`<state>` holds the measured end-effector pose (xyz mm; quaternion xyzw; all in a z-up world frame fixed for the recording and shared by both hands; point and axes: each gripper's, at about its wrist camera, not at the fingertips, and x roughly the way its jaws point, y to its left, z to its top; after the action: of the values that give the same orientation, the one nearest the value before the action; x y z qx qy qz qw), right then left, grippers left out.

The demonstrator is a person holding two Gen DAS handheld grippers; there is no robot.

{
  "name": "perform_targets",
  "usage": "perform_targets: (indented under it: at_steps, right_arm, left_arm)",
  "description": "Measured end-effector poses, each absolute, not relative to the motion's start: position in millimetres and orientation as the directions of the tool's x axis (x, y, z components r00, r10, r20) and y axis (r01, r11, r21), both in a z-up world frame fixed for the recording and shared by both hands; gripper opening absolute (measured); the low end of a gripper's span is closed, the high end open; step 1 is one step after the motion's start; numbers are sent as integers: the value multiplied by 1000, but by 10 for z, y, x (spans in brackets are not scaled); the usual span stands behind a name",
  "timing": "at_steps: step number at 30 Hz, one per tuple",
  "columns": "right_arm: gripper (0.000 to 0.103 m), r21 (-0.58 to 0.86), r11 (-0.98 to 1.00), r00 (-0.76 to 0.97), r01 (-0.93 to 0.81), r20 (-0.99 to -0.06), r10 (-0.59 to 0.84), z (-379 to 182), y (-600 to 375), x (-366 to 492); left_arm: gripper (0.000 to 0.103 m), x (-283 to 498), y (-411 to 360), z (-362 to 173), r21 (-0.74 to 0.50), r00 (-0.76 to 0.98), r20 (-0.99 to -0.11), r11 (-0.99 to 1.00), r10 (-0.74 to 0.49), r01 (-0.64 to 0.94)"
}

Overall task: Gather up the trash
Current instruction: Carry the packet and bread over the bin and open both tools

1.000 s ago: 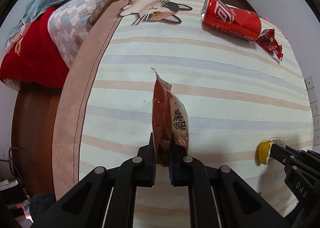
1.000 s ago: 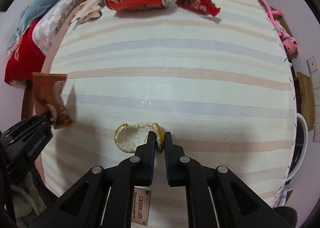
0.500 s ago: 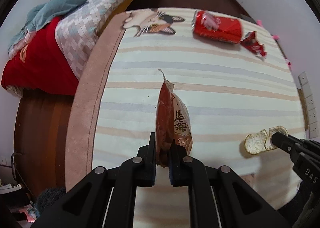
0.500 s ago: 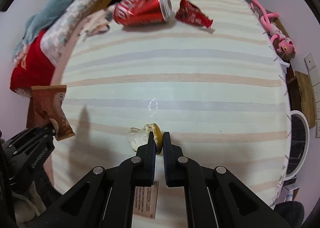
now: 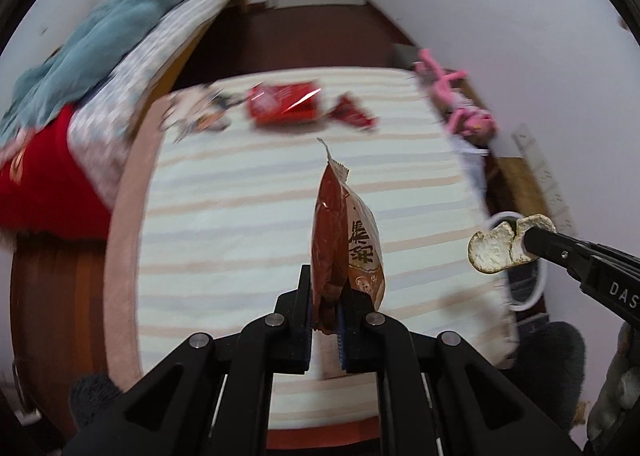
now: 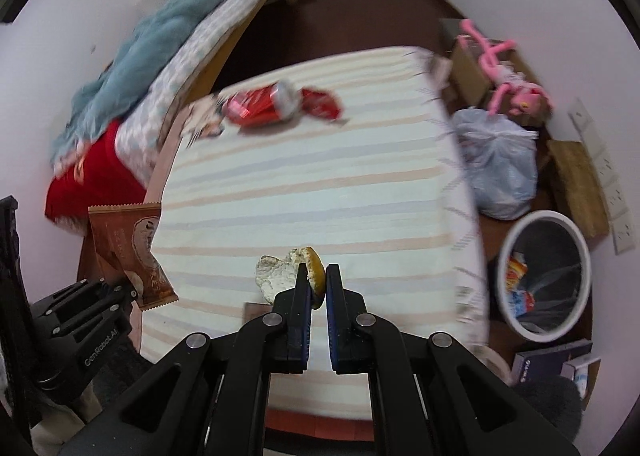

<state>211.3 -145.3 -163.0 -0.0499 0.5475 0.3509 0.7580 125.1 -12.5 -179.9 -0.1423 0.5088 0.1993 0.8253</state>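
My left gripper is shut on a brown snack wrapper, held upright above the striped rug; the wrapper also shows in the right wrist view. My right gripper is shut on an orange peel, lifted above the rug; the peel also shows in the left wrist view. A red soda can and a red wrapper lie at the rug's far end. A white trash bin with a dark liner stands on the floor to the right.
A bed with a teal blanket and red cover runs along the left. A tied plastic bag, a pink plush toy and a wooden board sit by the right wall. Boxes lie near the bin.
Both grippers have risen well above the rug with the wrapper and the peel still held. The view has widened, and the trash bin and bag have come into sight on the right.
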Motion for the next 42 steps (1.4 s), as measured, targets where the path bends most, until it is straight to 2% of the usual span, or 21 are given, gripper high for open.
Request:
perform_targets:
  at_steps: [6, 12, 16, 21, 28, 33, 34, 35, 36, 37, 38, 39, 40, 41, 42]
  right_arm:
    - [7, 306, 834, 259, -459, -852, 455, -1445, -2427, 2613]
    - [7, 256, 918, 326, -302, -878, 352, -1603, -3417, 3173]
    - [7, 228, 955, 298, -192, -913, 278, -1977, -4063, 3577]
    - [7, 192, 977, 225, -93, -952, 209, -2586, -4520, 3980]
    - [7, 192, 981, 60, -32, -979, 194, -3506, -4782, 4382]
    - [7, 174, 984, 4, -35, -985, 175, -3904, -4781, 4602]
    - [7, 171, 985, -3, -36, -985, 171, -3970, -4779, 4658]
    - [8, 170, 985, -6, -34, -985, 170, -3995, -4776, 4701]
    - [9, 172, 985, -11, -32, -985, 172, -4031, -4779, 4750]
    - [12, 178, 984, -20, -32, -984, 177, -4067, -4774, 4791]
    - [20, 181, 983, -25, -29, -983, 180, -4078, -4767, 4812]
    - [27, 187, 982, -30, -28, -982, 186, -4086, -4760, 4832]
    - [43, 190, 981, -31, -29, -981, 190, -4086, -4757, 4845]
    - [54, 193, 981, -32, -32, -981, 192, -4080, -4752, 4852]
    - [57, 194, 980, -33, -38, -981, 193, -4072, -4744, 4850]
  left_arm:
    - [7, 1981, -886, -1623, -34, 460, -881, 953, 114, -301]
    - [7, 2906, -1823, -1898, -77, 406, -914, 990, -23, -117]
    - [7, 3501, -2379, -2313, -121, 292, -950, 992, -108, -28]
    - [7, 4047, -2804, -2930, -131, 141, -981, 990, -136, 44]
    - [8, 4553, -3026, -3684, -178, -49, -983, 983, -176, 38]
    - [15, 4711, -3017, -3881, -172, -86, -982, 985, -171, 8]
    - [25, 4730, -3011, -3897, -162, -85, -983, 987, -161, 3]
    - [46, 4743, -3004, -3898, -160, -83, -984, 987, -160, -3]
    - [58, 4752, -2989, -3893, -161, -78, -984, 987, -162, -12]
    - [75, 4758, -2969, -3884, -155, -68, -985, 988, -156, -20]
    - [81, 4762, -2951, -3864, -151, -61, -986, 988, -152, -26]
    - [83, 4753, -2928, -3854, -150, -59, -987, 988, -151, -32]
    - [86, 4751, -2903, -3856, -144, -59, -988, 989, -146, -36]
    - [91, 4754, -2887, -3851, -135, -58, -989, 990, -137, -35]
    - [95, 4752, -2869, -3860, -121, -55, -991, 992, -122, -32]
